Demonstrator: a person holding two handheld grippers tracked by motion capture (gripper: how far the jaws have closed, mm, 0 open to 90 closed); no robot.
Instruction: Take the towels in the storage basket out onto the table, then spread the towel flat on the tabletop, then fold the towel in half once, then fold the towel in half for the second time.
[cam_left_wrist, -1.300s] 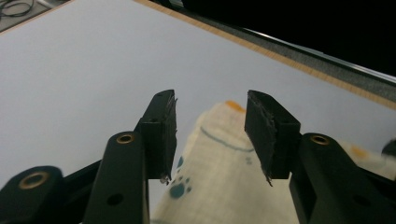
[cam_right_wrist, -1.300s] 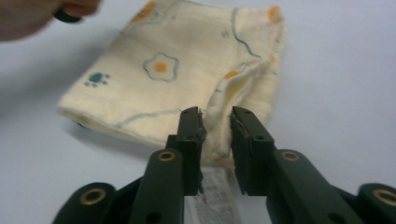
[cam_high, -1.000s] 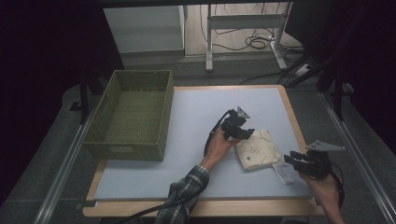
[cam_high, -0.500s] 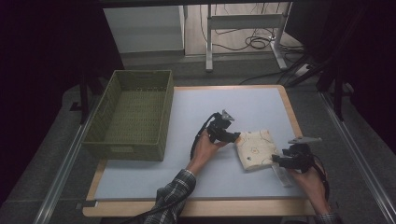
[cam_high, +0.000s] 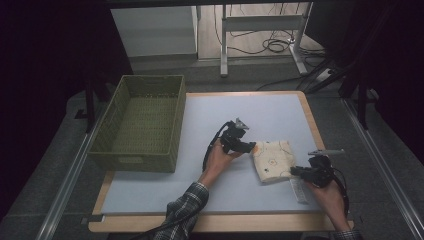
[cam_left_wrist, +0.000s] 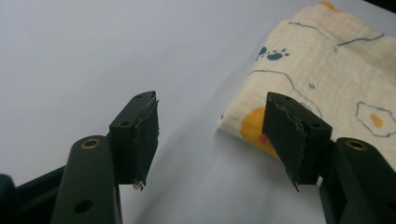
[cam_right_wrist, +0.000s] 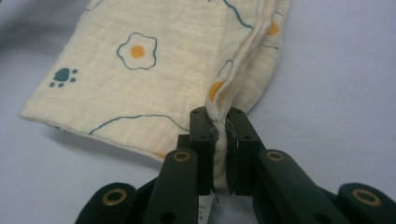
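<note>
Pale blue tabletop (cam_high: 150, 200): right claw (cam_right_wrist: 218, 122) pinches folded cream printed muslin cloth (cam_right_wrist: 154, 70) at its edge; left claw (cam_left_wrist: 212, 135) wide at opposite corner. Next, likely: close left, lift.

Folded cream cloth (cam_high: 272, 160) lies flat on the pale blue table top, lower right of centre in my high view. Muslin-like crinkled weave, printed with fried eggs, teal paw prints and thin teal outlines. Several layers stacked; one near corner is pinched up in a ridge, and a white tag hangs below it.
</note>
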